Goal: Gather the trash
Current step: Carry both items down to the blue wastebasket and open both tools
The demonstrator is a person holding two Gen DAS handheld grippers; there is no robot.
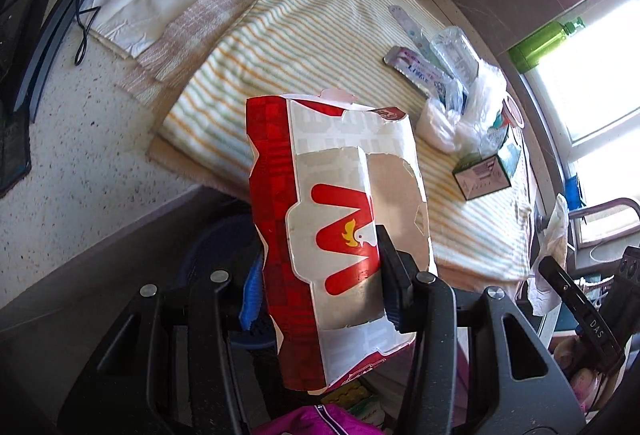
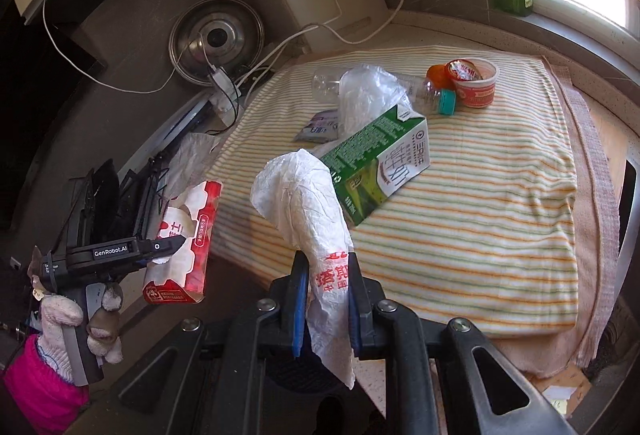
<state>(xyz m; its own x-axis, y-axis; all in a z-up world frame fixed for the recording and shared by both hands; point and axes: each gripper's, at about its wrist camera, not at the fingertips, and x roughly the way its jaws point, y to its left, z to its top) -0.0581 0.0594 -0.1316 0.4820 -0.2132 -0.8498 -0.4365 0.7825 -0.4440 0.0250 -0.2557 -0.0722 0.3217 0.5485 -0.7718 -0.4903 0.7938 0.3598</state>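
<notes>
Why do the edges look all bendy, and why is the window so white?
Both wrist views use fisheye lenses, so straight lines curve near the rims. In the left wrist view the window is blown out white by sunlight, and sun glares on the red-and-white box. In the right wrist view the striped towel is sunlit, while the left side lies in dark shadow.

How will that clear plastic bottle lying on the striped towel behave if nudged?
The clear plastic bottle lies on its side, so it will probably roll. It looks empty, so likely light and easily squashed. The thin plastic bag draped against it may drag along.
</notes>
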